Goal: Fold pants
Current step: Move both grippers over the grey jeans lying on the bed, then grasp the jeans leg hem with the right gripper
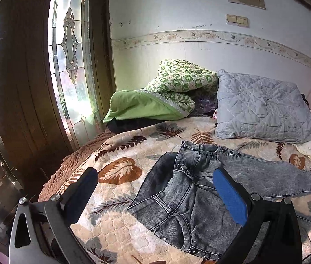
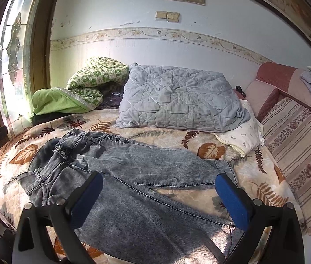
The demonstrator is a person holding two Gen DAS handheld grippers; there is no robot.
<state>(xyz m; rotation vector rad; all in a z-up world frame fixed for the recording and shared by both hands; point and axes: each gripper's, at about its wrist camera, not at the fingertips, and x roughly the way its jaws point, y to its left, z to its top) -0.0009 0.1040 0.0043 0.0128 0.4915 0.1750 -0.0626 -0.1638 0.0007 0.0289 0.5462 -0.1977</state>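
The pants [image 2: 120, 167], grey washed denim, lie unfolded across the leaf-patterned bedspread [image 1: 120, 171], waistband toward the stained-glass window [image 1: 69, 50], legs running off to the right. Nearest the window, the left gripper [image 1: 155, 184] hovers over the waist, its fingers spread wide and holding nothing. The right gripper [image 2: 158, 187] hangs above the legs, fingers equally apart and empty. Behind, a green quilt [image 2: 78, 88], then a grey pillow [image 2: 177, 96]. At the right-wrist view's left edge, a black part reads "obot.AI".

Matt acid-wash denim pants [image 2: 133, 169] w/ metal snaps, plush quilted bedspread [image 2: 221, 200], soft quilted cloth pillow [image 2: 177, 96].
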